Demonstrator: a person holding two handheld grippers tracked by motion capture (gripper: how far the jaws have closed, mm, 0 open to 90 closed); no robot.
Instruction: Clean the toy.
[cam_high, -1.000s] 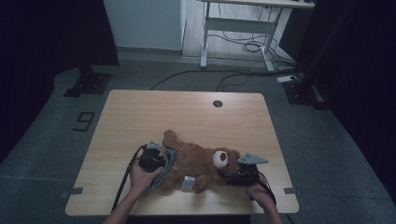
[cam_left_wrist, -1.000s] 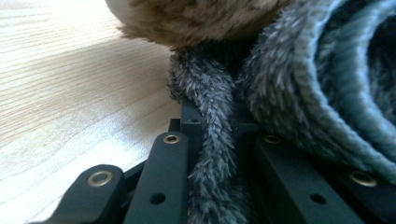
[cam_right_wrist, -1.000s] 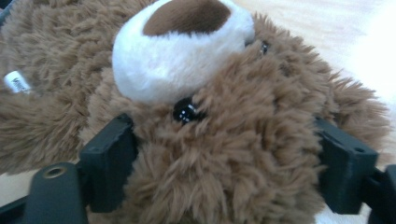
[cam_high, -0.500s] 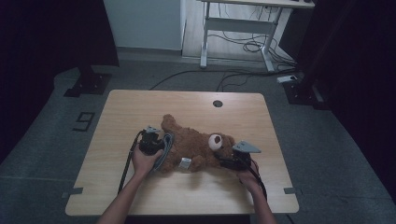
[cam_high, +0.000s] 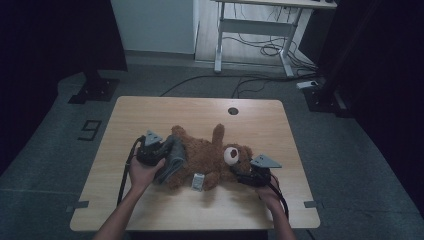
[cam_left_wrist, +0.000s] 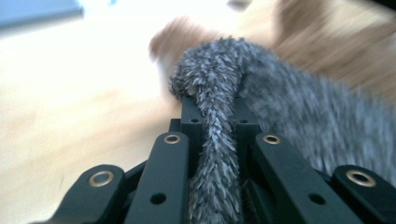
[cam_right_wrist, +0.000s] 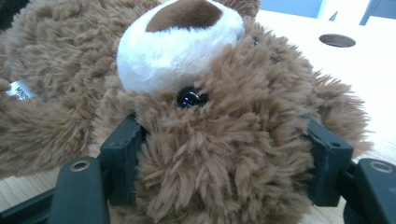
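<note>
1. Since a second ago, teddy bear (cam_high: 210, 157) and both grippers slid farther up the table (cam_high: 150, 107).
2. Left gripper (cam_left_wrist: 215, 107) pinches grey cloth (cam_high: 172, 157).
3. Right gripper (cam_right_wrist: 224, 172) clamps the bear's head.

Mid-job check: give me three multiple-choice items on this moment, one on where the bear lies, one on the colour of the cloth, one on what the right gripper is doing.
1. Where does the teddy bear lie?
A. on the floor
B. on the wooden table, between the two grippers
C. on the far white desk

2. What colour is the fuzzy cloth in the left gripper?
A. grey
B. red
C. green

3. What is the right gripper doing?
A. hanging open above the table
B. clamped on a cable
C. closed on the bear's head

Answers: 1 B, the high view shows it lying on the tabletop between the hands. 2 A, the left gripper view shows grey pile pinched between the jaws. 3 C, the right gripper view shows both jaws pressed into the brown fur beside the muzzle.
</note>
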